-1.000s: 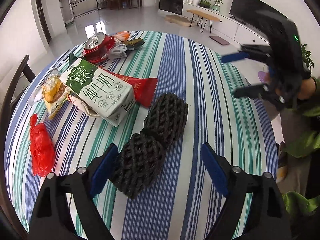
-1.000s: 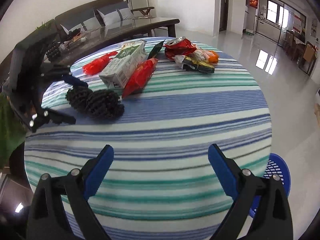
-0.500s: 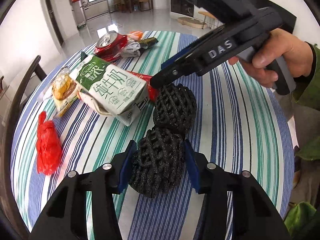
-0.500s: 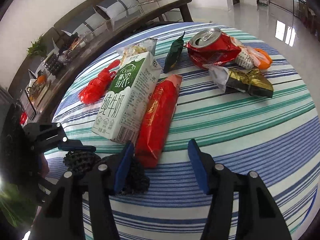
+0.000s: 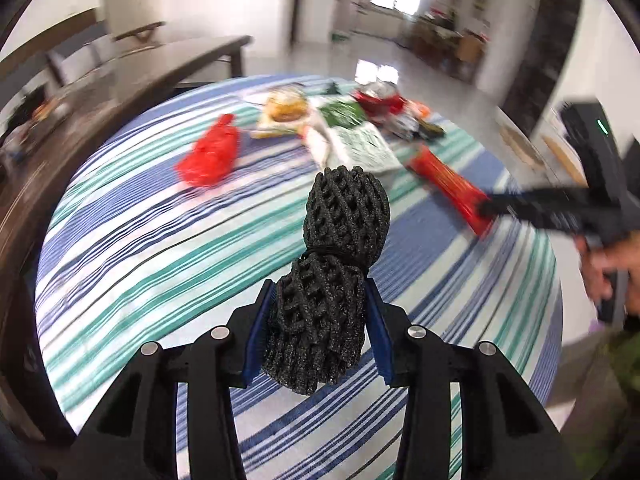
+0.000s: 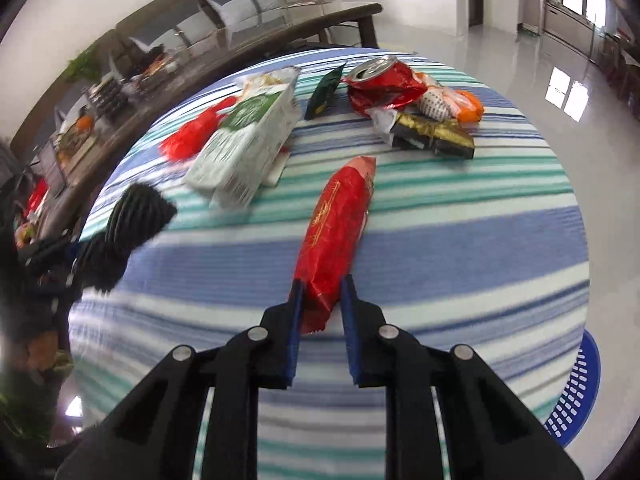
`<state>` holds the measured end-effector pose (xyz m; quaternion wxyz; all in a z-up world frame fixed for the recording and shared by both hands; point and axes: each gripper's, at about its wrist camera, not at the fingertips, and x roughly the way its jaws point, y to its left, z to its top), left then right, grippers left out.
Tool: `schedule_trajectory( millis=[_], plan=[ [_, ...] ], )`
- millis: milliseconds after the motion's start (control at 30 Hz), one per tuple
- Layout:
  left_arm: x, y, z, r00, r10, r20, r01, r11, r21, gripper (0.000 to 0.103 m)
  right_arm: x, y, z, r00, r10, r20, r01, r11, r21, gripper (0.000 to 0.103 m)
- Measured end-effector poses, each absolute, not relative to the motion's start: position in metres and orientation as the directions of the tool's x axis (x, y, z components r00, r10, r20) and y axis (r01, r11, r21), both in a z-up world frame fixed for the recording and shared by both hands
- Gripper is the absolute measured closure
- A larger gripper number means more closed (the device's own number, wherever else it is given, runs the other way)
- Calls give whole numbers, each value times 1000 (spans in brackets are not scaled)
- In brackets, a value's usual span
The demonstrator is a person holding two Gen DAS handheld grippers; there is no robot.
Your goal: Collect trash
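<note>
My left gripper (image 5: 318, 322) is shut on a black foam fruit net (image 5: 340, 248), held above the striped tablecloth (image 5: 160, 248). My right gripper (image 6: 320, 312) is shut on the near end of a long red snack wrapper (image 6: 340, 232), which reaches out over the cloth. The net also shows in the right wrist view (image 6: 132, 220), and the wrapper in the left wrist view (image 5: 448, 184). More trash sits farther off: a green-and-white milk carton (image 6: 248, 140), a crushed red can (image 6: 384, 80), a red plastic bag (image 6: 192, 132), a dark green packet (image 6: 324, 92) and a gold-and-black wrapper (image 6: 432, 136).
A blue slotted basket (image 6: 580, 400) stands on the floor below the table's right edge. A dark wooden table (image 6: 240, 52) with clutter and a sofa lie behind the round table. The tablecloth (image 6: 460, 240) is bare near my right gripper.
My left gripper has lifted the black net off the cloth and swung left. My right gripper has closed on the red wrapper and pulled it away from the carton.
</note>
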<state>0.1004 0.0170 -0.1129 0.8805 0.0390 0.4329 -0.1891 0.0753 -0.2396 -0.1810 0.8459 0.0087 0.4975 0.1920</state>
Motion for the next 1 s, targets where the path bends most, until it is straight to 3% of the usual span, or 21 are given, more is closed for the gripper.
schedule_trajectory(
  millis=[67,133,200,267,333,433,600,833,1000],
  plan=[
    [99,19,-113,605,-246,-758,303,951,-66,59,64,-240,-185,439,343,-830,-331,921,205,85],
    [105,20,-118,605,-240,-759,275,958,-84,57,57,-240,-192,462,323,-826,-319,929,185,75],
    [110,17,-121,614,-222,-757,258,963,-73,55,51,-242,-196,489,298,-820,-284,943,174,38],
    [109,18,-124,625,-202,-754,256,966,-47,47,48,-242,-197,507,288,-812,-272,948,166,31],
    [106,22,-126,631,-195,-751,258,965,-33,29,48,-232,-201,509,266,-819,-282,950,133,29],
    [110,19,-134,625,-189,-757,281,960,-8,18,48,-220,-207,513,233,-826,-298,951,83,23],
    [122,17,-148,566,-191,-802,297,955,-17,13,58,-208,-213,535,158,-830,-288,958,-3,16],
    [133,13,-155,536,-173,-827,310,951,2,4,69,-210,-217,552,145,-821,-258,966,-2,9],
    [144,11,-155,535,-175,-827,320,947,7,4,71,-209,-217,554,135,-822,-246,969,-7,7]
  ],
)
